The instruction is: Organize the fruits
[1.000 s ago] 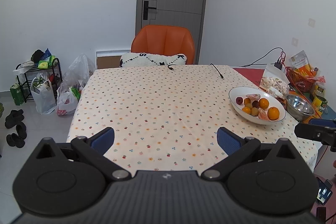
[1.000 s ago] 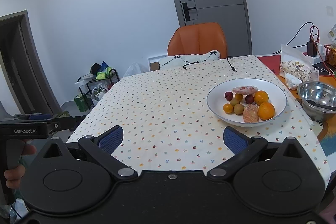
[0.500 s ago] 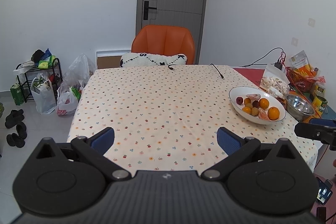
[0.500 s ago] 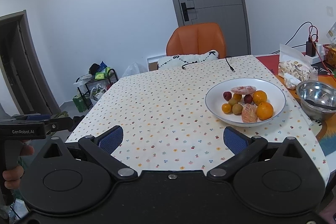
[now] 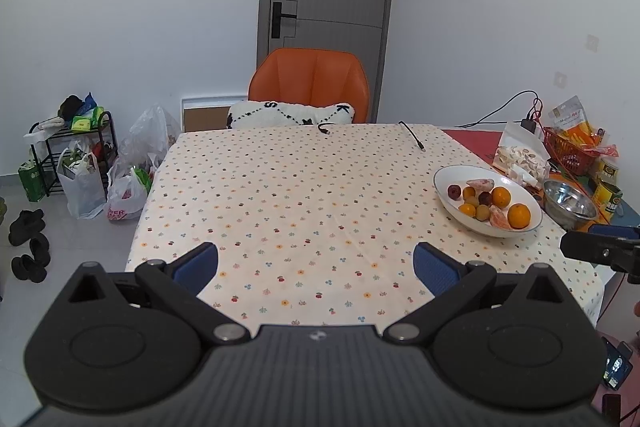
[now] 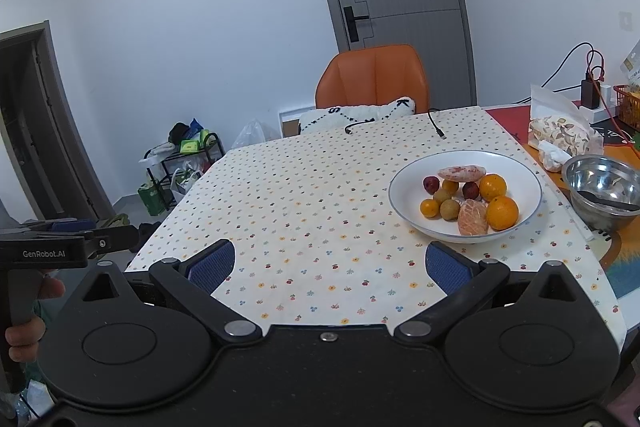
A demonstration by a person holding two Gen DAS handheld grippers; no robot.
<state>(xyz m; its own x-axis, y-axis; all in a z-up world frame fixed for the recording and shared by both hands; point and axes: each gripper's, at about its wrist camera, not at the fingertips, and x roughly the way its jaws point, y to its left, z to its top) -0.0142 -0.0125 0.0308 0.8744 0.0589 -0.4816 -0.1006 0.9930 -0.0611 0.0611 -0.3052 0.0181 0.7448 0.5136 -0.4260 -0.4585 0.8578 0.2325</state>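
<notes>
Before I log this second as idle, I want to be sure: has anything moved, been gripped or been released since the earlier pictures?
The right gripper has drifted slightly to its right, so the white bowl sits a little further left in its view. Nothing was taken hold of or let go. The left gripper stays put, both are open and empty, and the fruits lie as before.

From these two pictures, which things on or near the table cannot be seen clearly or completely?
- Small fruits under the pink piece in the white bowl, right wrist view: partly covered, kind unclear.
- Steel bowl, right wrist view: near wall hides most of the dark utensil inside.
- Red basket, left wrist view: contents too small to read.
- Right gripper, left wrist view: cut off by the edge.
</notes>
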